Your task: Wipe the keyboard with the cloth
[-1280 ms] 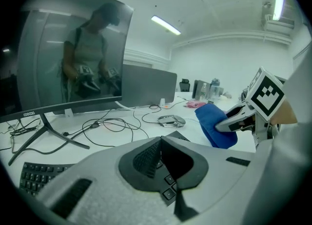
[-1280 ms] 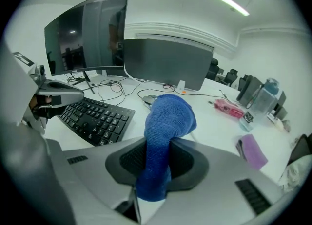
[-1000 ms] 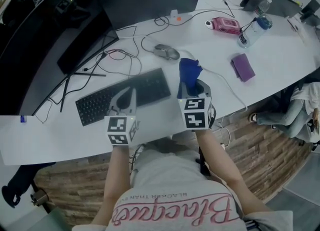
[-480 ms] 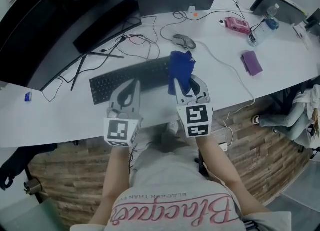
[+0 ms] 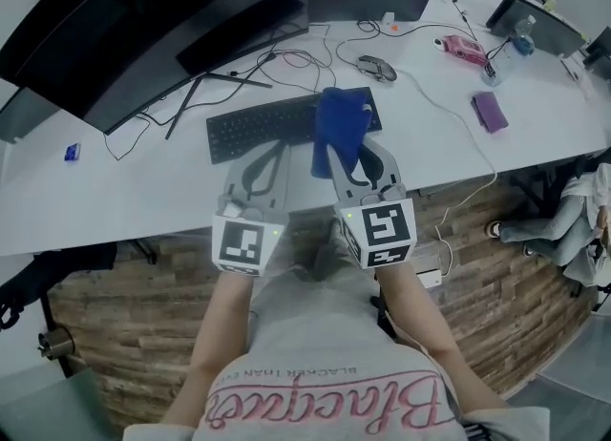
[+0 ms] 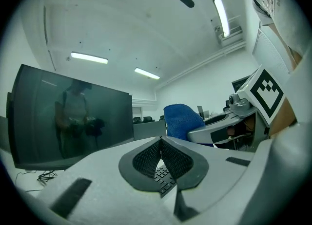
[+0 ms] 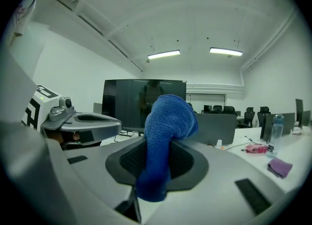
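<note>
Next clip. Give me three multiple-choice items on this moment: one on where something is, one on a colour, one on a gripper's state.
1. Where is the mouse?
A. on the desk, beyond the keyboard's right end
B. on top of the keyboard
C. on the floor

2. What colour is the cloth in the right gripper?
A. red
B. blue
C. yellow

3. How do the left gripper's jaws stand?
A. wide apart
B. shut on the cloth
C. together, holding nothing

1 A: the head view shows it past the keyboard's right end.
2 B: it is blue in every view.
3 C: the left gripper view shows the pads meeting with nothing between them.
</note>
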